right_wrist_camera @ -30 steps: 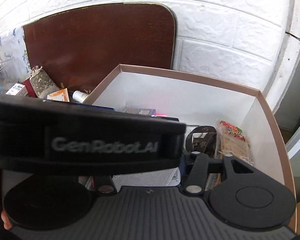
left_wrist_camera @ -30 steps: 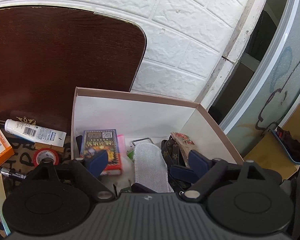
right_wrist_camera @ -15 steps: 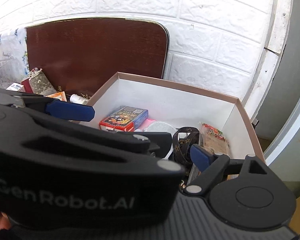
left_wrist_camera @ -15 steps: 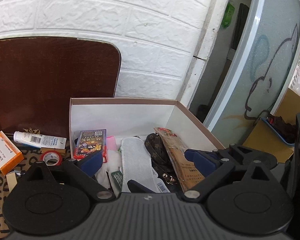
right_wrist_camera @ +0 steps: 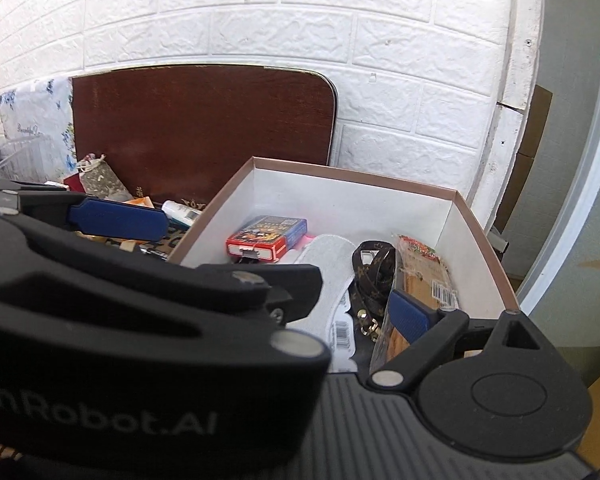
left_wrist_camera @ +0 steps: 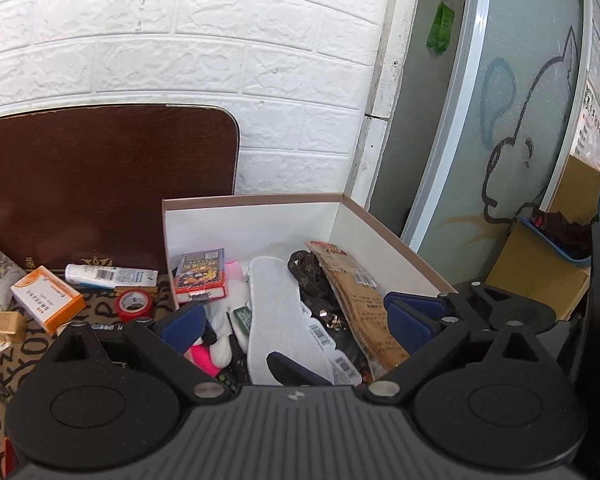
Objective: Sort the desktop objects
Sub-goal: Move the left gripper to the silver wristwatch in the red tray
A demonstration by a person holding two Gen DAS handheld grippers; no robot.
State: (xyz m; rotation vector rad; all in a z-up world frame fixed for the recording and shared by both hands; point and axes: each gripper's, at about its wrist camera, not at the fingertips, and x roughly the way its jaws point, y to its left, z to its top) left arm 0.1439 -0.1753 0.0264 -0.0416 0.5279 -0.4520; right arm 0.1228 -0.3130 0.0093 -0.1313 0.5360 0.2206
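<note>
A white box with a brown rim holds a red and blue card pack, a white insole, a brown patterned belt and a brown snack packet. My left gripper is open and empty above the box's near end. My right gripper is beside it; only its right finger shows, and the left gripper's body hides the other finger.
Left of the box lie an orange and white carton, a white tube, a red tape roll and a patterned mat. A dark wooden board leans on the white brick wall. A cardboard box stands right.
Both grippers have pulled back and up from the box, so more of the wall and box shows. The left gripper stays open and empty.
</note>
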